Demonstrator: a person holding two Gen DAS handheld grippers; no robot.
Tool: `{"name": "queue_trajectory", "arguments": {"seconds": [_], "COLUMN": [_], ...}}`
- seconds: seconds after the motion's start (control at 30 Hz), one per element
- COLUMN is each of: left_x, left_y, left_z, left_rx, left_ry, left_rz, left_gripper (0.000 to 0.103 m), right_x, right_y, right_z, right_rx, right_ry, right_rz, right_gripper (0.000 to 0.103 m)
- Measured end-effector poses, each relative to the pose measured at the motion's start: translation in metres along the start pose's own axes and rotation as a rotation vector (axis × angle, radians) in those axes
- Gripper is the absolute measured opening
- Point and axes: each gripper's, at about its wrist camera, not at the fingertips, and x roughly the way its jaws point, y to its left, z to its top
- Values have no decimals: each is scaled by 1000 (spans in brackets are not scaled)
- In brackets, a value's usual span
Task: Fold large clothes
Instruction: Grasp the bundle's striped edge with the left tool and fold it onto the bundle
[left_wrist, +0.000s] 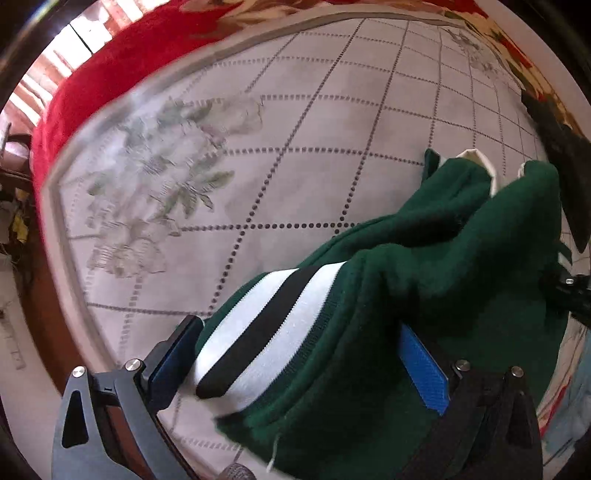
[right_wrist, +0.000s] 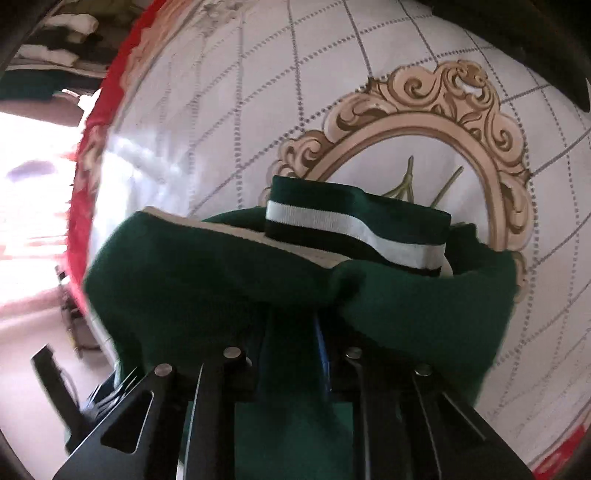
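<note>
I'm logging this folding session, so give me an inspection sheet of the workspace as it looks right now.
Surface: pale quilted bedspread with dotted grid, faded flower print and ornate frame motif; red border.
Job's things: green garment with white and black striped band, bunched and lifted.
Clutter: dark fabric at the bed's far edge.
Grippers: left gripper holds the striped band, jaws wide; right gripper shut on green cloth.
Cables: nothing seen.
Surroundings: folded clothes stacked beyond the bed; bright floor.
</note>
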Motion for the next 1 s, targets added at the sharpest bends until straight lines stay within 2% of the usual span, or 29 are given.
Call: {"name": "queue_trajectory", "arguments": {"seconds": [0.03, 0.07, 0.13, 0.23, 0.3, 0.4, 0.47, 0.57, 0.7, 0.8, 0.87, 0.93, 1.0], "left_x": [-15, -32, -57, -66, -54, -7, 21, 40, 27, -8, -37, -63, -71], "left_y": [-4, -10, -23, -52, -67, -86, -96, -90, -84, -73, -61, -46, -37], "left_z": [2, 4, 10, 31, 51, 83, 89, 94, 93, 81, 65, 42, 21], "left_rx": [27, 54, 89, 151, 148, 194, 222, 206, 223, 227, 219, 212, 205], "left_ry": [-28, -63, -119, -154, -161, -93, -29, 3, -22, -75, -113, -144, -133], "left_rz": [20, 28, -8, -35, -60, -24, -9, -68, -38, -17, -28, -27, -18], "left_gripper": [103, 103, 103, 103, 103, 103, 103, 103, 103, 103, 103, 103, 103], "right_x": [-17, -31, -66, -87, -82, -84, -78, -53, -4, -24, -50, -72, -76], "right_y": [-7, -13, -36, -61, -69, -79, -73, -62, -64, -63, -64, -65, -68], "right_z": [-4, -8, -25, -47, -48, -51, -43, -30, -15, -23, -46, -85, -116], "right_rx": [20, 36, 93, 152, 161, 178, 156, 117, 107, 134, 143, 150, 163], "right_ry": [-11, -33, -95, -110, -97, -83, -81, -53, 32, 44, 34, 30, 54], "right_rz": [57, 93, 136, 144, 140, 145, 155, 126, 38, 54, 88, 122, 123], "right_gripper": [25, 34, 48, 48, 48, 48, 48, 48, 48, 48, 48, 48, 48]}}
